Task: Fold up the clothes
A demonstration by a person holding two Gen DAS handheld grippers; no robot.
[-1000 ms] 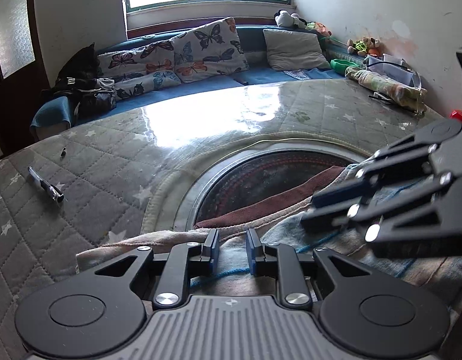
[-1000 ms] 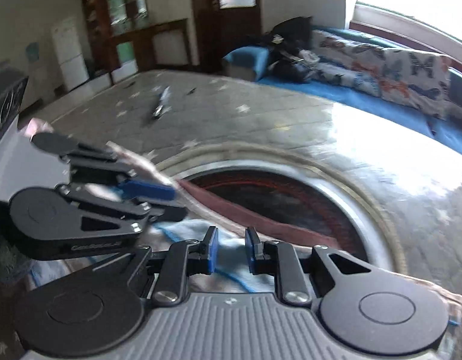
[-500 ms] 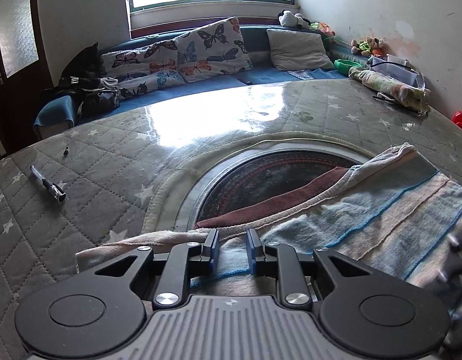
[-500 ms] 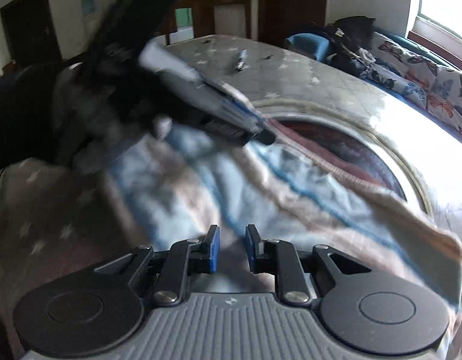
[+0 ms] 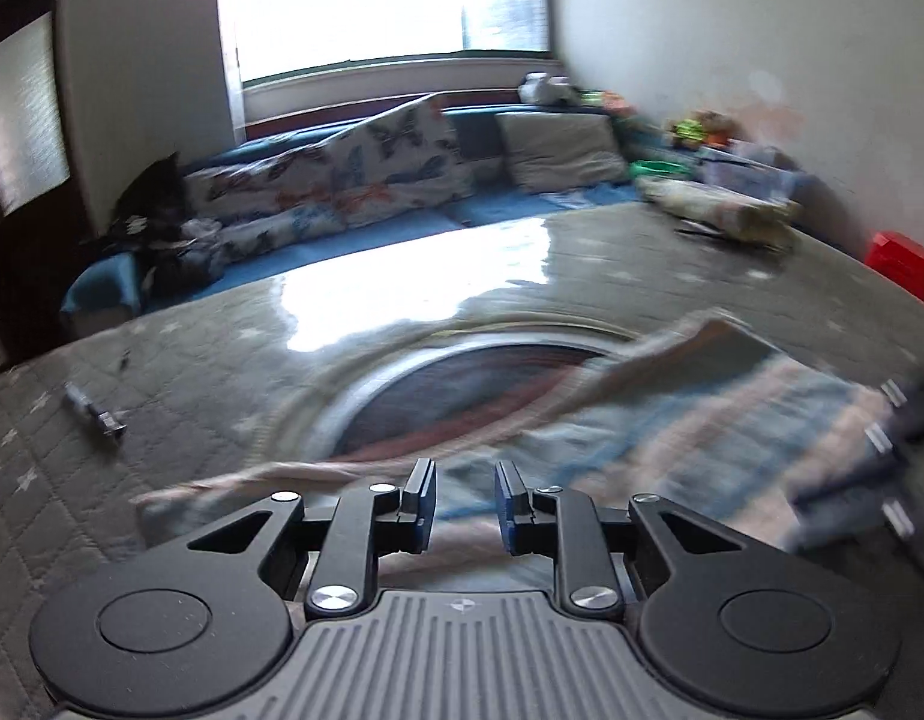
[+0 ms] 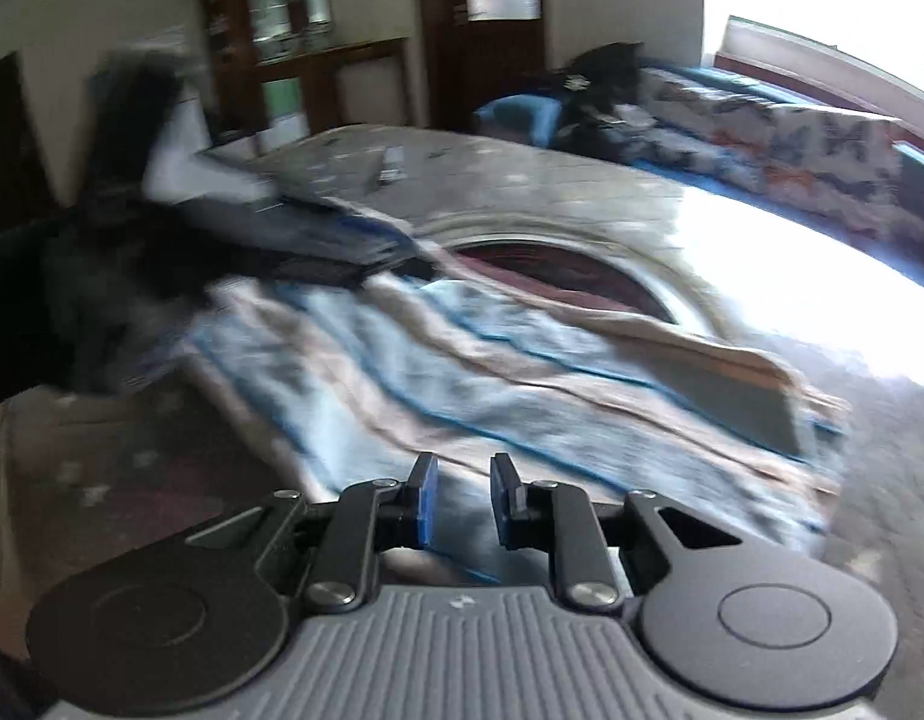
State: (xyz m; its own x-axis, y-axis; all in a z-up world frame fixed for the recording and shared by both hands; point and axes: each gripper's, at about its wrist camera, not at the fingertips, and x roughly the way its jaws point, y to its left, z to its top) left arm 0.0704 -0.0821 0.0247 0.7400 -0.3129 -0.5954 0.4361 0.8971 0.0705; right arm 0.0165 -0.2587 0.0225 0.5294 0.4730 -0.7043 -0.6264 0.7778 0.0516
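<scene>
A striped cloth (image 5: 702, 408), light blue and beige with thin blue lines, lies spread on the quilted table (image 5: 162, 372), partly over a round inset (image 5: 462, 372). My left gripper (image 5: 465, 495) is at its near left edge, with cloth in the narrow gap between the jaws. In the right wrist view that gripper (image 6: 402, 252) is blurred and its tip meets the cloth's far corner. My right gripper (image 6: 462, 498) stands at the opposite end of the cloth (image 6: 492, 372), jaws narrowly apart with fabric between them. It shows blurred in the left wrist view (image 5: 900, 420).
A pen (image 5: 96, 414) lies on the table at the left. A rolled bundle (image 5: 720, 213) and a red box (image 5: 903, 264) are at the far right. A sofa with butterfly cushions (image 5: 342, 192) runs behind. A person's dark sleeve (image 6: 30, 300) is at the left.
The right gripper has drawn away from the left one, off to the right in the left wrist view. The cloth now lies stretched out between them. Both views are blurred by motion.
</scene>
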